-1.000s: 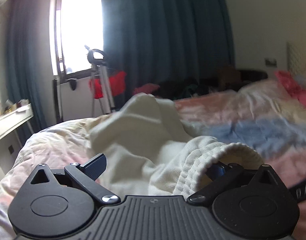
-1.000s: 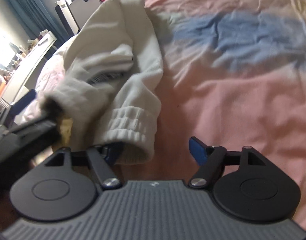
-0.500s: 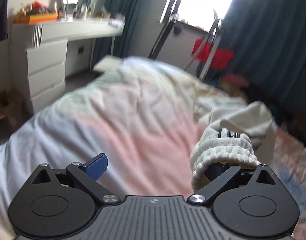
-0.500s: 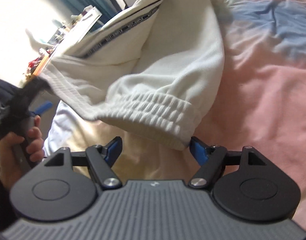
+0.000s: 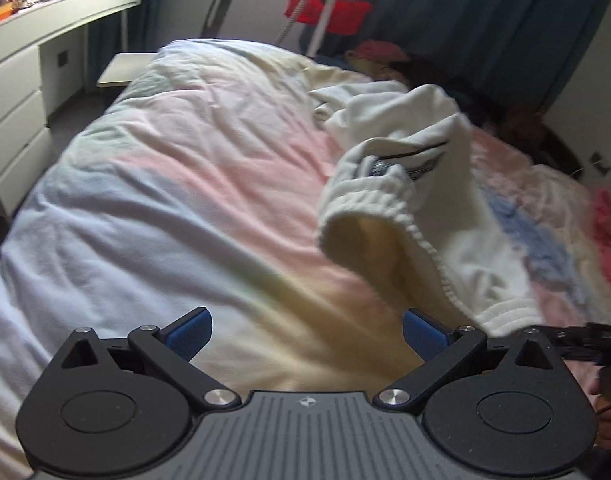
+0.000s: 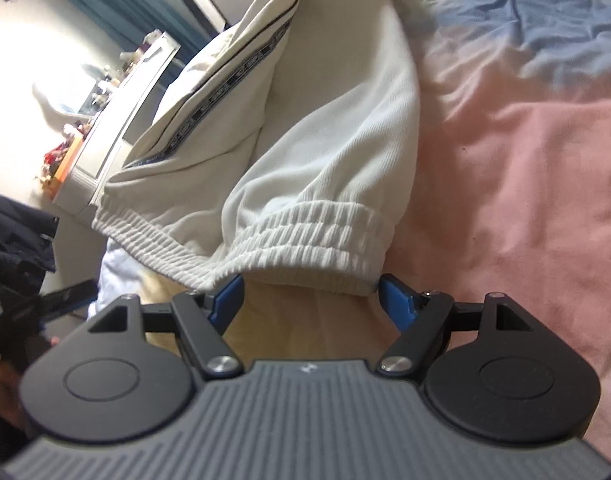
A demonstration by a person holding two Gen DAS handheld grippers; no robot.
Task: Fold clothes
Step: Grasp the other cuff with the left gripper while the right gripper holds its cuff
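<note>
On the pastel duvet (image 5: 153, 184), the cream sweatpants (image 6: 325, 152) lay spread out. The left gripper (image 5: 305, 330), which gripped their ribbed cuff 0.5 s earlier, now gaped empty beside them; the right gripper (image 6: 309, 294) stayed wide apart at the waistband.

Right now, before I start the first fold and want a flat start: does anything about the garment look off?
Yes. The cream sweatpants lie bunched and twisted on the bed, not flat: the striped side is rolled up on top, and the ribbed waistband gapes open in a loop. Both the left gripper and right gripper are open, holding nothing.
</note>
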